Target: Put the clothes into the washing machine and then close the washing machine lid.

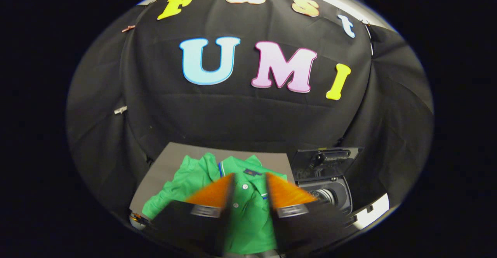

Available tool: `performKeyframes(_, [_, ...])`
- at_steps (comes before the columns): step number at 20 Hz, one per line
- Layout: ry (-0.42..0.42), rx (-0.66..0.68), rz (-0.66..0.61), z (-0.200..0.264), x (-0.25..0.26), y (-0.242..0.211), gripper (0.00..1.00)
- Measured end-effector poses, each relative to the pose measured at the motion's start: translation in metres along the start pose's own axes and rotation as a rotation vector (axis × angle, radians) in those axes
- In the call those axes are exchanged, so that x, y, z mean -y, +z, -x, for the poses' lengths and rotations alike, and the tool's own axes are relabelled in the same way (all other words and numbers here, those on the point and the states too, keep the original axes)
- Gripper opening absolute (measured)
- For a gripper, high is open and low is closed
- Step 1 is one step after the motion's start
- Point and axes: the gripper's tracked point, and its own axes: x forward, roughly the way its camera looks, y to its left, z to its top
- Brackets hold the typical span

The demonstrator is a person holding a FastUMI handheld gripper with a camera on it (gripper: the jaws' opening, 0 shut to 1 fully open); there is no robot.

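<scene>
- My tongs are spread apart, their two fingers gripping nothing.
- I see the green shirt in the gap between the fingers and directly below them; I cannot tell whether the tips touch the cloth.
- The shirt lies flat on a grey board, collar away from me, with a buttoned placket running toward me and one sleeve stretched out to the left of the fingers.
- Just right of the shirt, beside the board's right edge, sits the washing machine, a small dark one, with its lid raised and the drum opening showing below it.
- Beyond the shirt and the machine hangs the booth's black cloth wall.
</scene>
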Motion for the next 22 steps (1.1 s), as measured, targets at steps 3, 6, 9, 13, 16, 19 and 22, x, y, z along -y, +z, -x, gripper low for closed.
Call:
performKeyframes(3, [0.009,-0.089,-0.013,-0.001,-0.003,-0.021,0.99])
performKeyframes(6, [-0.009,-0.134,-0.001,-0.013,-0.004,-0.034,0.99])
performKeyframes(9, [-0.004,-0.193,-0.002,-0.024,-0.012,-0.053,0.99])
performKeyframes(13, [0.004,-0.245,0.002,-0.034,-0.018,-0.072,0.99])
performKeyframes(16, [-0.001,-0.265,0.021,-0.041,-0.019,-0.078,0.99])
performKeyframes(19, [-0.010,-0.292,0.052,-0.044,-0.021,-0.084,0.86])
performKeyframes(22, [0.051,-0.318,-0.005,-0.045,-0.032,-0.086,0.44])
